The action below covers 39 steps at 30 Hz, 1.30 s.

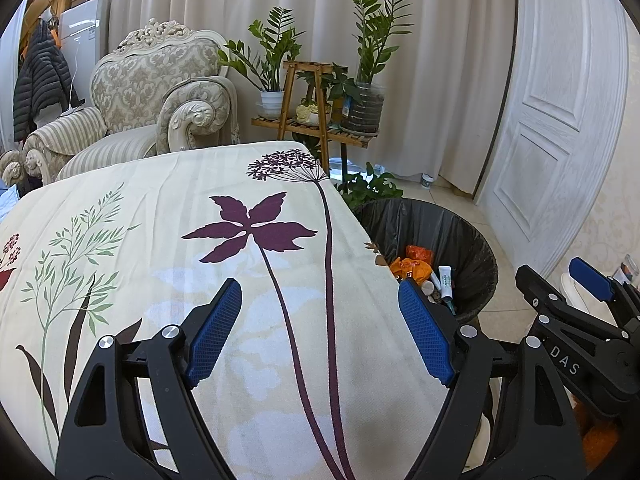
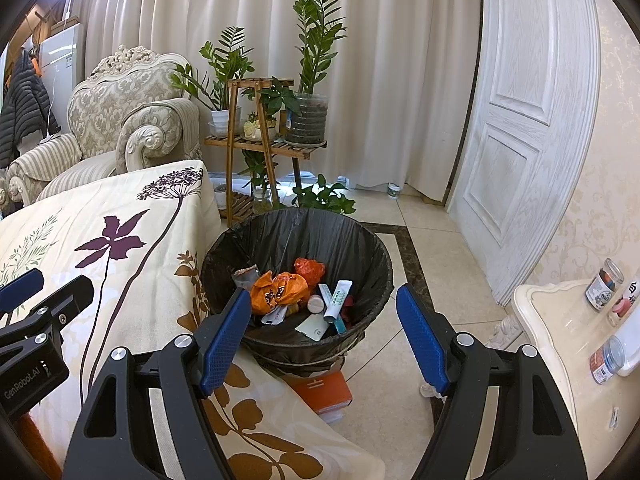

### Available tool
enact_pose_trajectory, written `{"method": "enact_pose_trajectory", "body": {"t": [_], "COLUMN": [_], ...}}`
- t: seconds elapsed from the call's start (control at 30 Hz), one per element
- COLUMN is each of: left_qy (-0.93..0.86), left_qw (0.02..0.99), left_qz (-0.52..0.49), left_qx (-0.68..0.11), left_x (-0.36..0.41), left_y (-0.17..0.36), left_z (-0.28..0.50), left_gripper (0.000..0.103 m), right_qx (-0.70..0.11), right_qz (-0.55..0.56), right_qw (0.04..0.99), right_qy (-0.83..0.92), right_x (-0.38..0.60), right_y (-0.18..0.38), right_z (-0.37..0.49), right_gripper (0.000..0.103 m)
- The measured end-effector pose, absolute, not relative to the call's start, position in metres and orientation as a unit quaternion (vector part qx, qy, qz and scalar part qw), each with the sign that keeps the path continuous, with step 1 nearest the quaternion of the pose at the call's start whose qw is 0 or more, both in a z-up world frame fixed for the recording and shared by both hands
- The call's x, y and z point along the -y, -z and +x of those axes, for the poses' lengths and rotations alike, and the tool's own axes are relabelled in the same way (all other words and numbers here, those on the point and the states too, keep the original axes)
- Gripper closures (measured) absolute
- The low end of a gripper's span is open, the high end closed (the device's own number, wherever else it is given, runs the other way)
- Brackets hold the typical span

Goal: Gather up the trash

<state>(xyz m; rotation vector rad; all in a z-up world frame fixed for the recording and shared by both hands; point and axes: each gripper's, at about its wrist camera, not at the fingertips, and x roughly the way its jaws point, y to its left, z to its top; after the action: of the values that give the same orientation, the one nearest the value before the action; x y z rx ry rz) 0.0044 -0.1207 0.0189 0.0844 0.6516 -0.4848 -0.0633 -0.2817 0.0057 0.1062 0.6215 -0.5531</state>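
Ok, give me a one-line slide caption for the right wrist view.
Open right tongs empty above black-lined bin holding orange bags and a tube.

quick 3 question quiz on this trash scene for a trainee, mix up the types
1. True or false: the right gripper holds a piece of trash.
2. The bin is lined with: A) a black bag B) a white bag C) nothing.
3. Name the most brightly coloured item in the bin.

Key
1. False; both it and the left gripper are open and empty.
2. A.
3. The orange bag, beside a white tube.
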Motion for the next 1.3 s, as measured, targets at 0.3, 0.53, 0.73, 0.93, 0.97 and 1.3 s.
{"method": "enact_pose_trajectory", "body": {"t": [0.3, 0.53, 0.73, 0.93, 0.97, 1.3], "left_qy": [0.236, 0.233, 0.231, 0.227, 0.227, 0.229], "left_qw": [0.918, 0.921, 0.922, 0.925, 0.925, 0.926], "left_qz": [0.044, 0.047, 0.049, 0.047, 0.049, 0.044], "left_qx": [-0.315, -0.309, -0.307, -0.300, -0.300, -0.297], "left_x": [0.1197, 0.1204, 0.1222, 0.1211, 0.1214, 0.1210], "left_y": [-0.0217, -0.0251, -0.0250, -0.0265, -0.0264, -0.0271], "left_z": [0.0043, 0.0041, 0.0030, 0.0029, 0.0024, 0.0009], "left_gripper": [0.024, 0.024, 0.024, 0.024, 0.024, 0.013], "right_qx": [-0.302, -0.302, -0.301, -0.302, -0.302, -0.303], "right_qz": [0.051, 0.052, 0.052, 0.051, 0.051, 0.051], "right_qw": [0.913, 0.913, 0.913, 0.913, 0.913, 0.913], "right_qy": [0.269, 0.269, 0.269, 0.268, 0.269, 0.268], "right_x": [0.2813, 0.2816, 0.2810, 0.2811, 0.2810, 0.2802], "right_y": [-0.0059, -0.0057, -0.0056, -0.0054, -0.0053, -0.0048], "right_z": [-0.0633, -0.0631, -0.0633, -0.0632, -0.0633, -0.0637], "right_gripper": [0.030, 0.030, 0.030, 0.030, 0.030, 0.030]}}
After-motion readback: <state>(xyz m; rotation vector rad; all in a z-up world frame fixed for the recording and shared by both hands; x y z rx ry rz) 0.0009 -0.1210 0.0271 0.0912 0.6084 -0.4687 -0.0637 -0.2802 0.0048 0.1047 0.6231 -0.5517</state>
